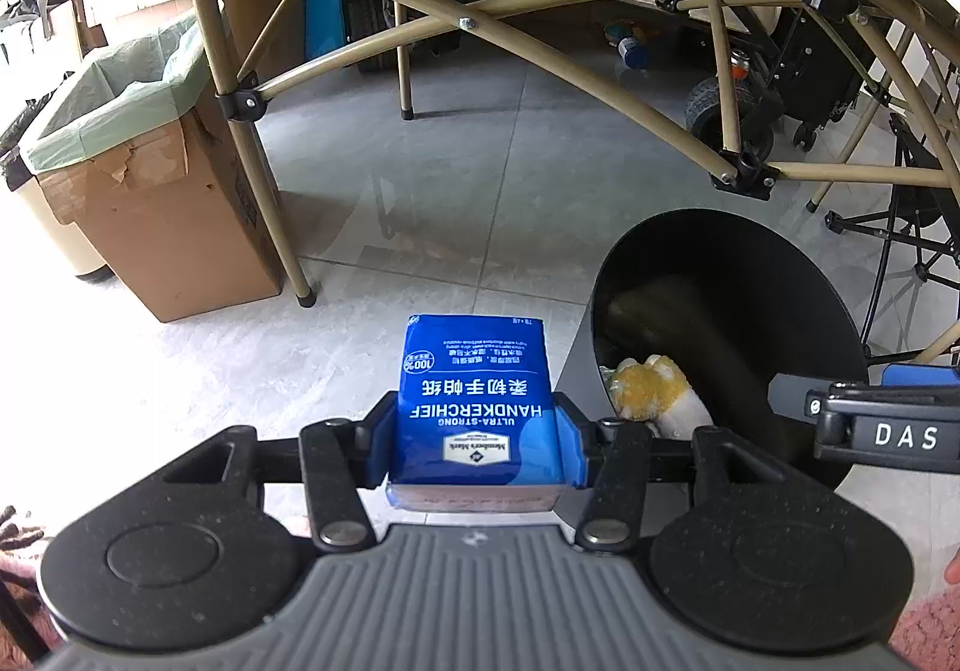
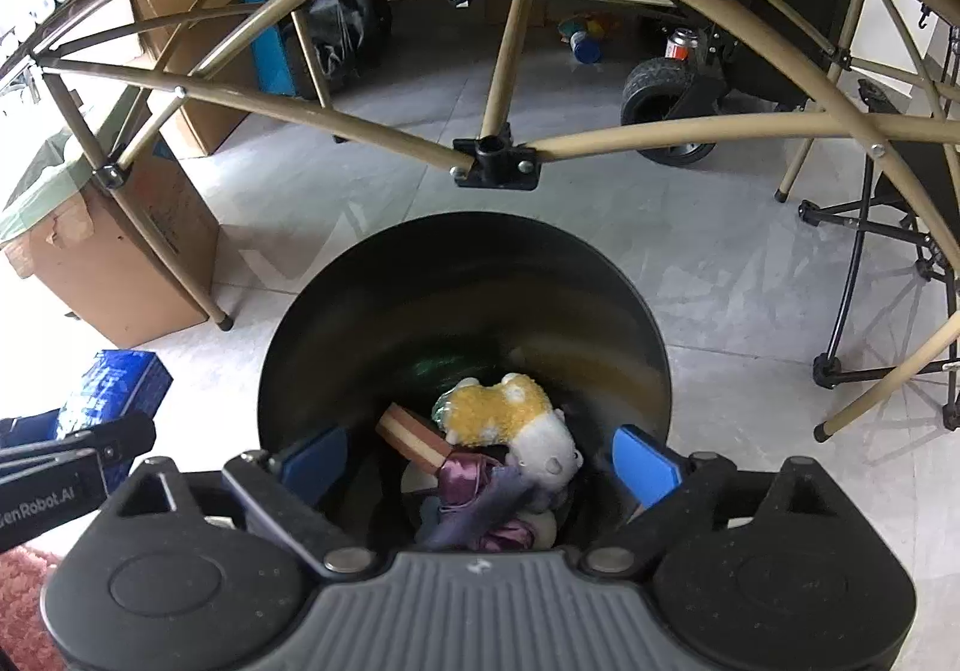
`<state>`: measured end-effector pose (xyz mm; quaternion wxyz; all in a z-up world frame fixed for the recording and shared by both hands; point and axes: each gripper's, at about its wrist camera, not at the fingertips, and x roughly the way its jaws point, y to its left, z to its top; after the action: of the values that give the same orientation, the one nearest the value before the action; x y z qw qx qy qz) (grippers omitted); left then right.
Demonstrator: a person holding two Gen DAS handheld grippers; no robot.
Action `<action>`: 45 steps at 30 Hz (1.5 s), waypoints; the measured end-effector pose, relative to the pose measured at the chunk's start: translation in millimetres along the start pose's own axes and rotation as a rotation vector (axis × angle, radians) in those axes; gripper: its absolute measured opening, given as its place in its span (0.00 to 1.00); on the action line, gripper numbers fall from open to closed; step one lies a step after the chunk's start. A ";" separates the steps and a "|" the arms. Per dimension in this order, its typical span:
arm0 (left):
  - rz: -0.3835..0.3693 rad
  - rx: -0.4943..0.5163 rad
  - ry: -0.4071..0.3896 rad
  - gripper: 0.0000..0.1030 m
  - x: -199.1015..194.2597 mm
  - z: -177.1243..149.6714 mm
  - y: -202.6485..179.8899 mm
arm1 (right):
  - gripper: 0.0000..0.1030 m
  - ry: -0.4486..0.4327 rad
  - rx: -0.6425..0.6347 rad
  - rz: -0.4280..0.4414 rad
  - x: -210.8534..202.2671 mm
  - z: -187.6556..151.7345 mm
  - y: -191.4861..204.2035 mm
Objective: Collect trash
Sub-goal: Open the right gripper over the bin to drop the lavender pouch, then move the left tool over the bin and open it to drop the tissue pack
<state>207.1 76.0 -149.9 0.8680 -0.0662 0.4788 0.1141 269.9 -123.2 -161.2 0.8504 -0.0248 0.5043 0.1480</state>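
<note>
Blue tissue pack [image 1: 477,401], black bin [image 2: 462,287], yellow-and-white plush toy [image 2: 510,419], brown cardboard box [image 1: 162,215]

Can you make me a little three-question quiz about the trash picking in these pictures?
1. True or false: the left claw is squeezing the blue plastic pack of paper handkerchiefs.
2. Which one lies inside the round black bin? A) a yellow and white plush toy B) a green bottle C) a red ball
3. Fill the gap: the right claw hangs over the bin with its blue pads spread ____.

Key
1. True; the pads press on both sides of the pack.
2. A; the plush toy rests on crumpled purple satin cloth beside a brown striped block.
3. Open; nothing is between them.
</note>
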 end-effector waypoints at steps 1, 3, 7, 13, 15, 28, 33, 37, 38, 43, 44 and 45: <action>0.000 0.002 0.000 0.51 0.1 -0.2 -0.2 | 0.93 -0.001 0.004 0.001 -0.7 -0.2 -1.1; 0.002 0.004 -0.001 0.51 -0.1 -0.6 -0.3 | 0.94 -0.003 0.011 0.002 -2.3 -0.4 -2.9; 0.007 0.010 -0.010 0.51 -0.9 -0.8 -2.1 | 1.00 -0.013 0.017 0.006 -7.6 -0.4 -6.6; 0.018 0.019 -0.022 0.51 -0.3 -0.4 -8.5 | 1.00 -0.036 0.017 0.001 -18.9 -0.5 -13.0; 0.016 0.020 -0.031 0.51 -1.8 0.0 -11.2 | 1.00 -0.045 0.024 0.001 -23.2 -0.8 -17.5; 0.000 0.077 -0.082 0.51 -6.0 10.4 -65.3 | 1.00 -0.116 0.143 -0.033 -56.3 -14.9 -71.7; -0.013 0.127 -0.096 0.51 -3.3 12.3 -97.1 | 1.00 -0.127 0.238 -0.028 -66.8 -25.6 -105.4; -0.028 0.148 -0.088 0.51 1.3 13.1 -118.2 | 1.00 -0.143 0.277 -0.039 -73.1 -33.5 -126.2; -0.031 0.155 -0.087 0.51 2.6 13.1 -123.7 | 1.00 -0.144 0.289 -0.041 -74.2 -35.6 -131.2; -0.051 0.180 -0.059 0.51 9.6 12.8 -144.4 | 1.00 -0.149 0.334 -0.047 -78.9 -45.5 -151.8; -0.053 0.182 -0.049 0.51 11.5 12.8 -148.1 | 1.00 -0.149 0.342 -0.050 -78.6 -46.8 -155.2; -0.056 0.182 -0.040 0.51 13.7 12.9 -150.8 | 1.00 -0.149 0.350 -0.054 -78.7 -48.4 -158.5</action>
<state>264.1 -64.8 -153.8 0.8825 0.0021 0.4678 0.0472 237.4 -301.7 -133.8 0.8803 0.1207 0.4573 0.0364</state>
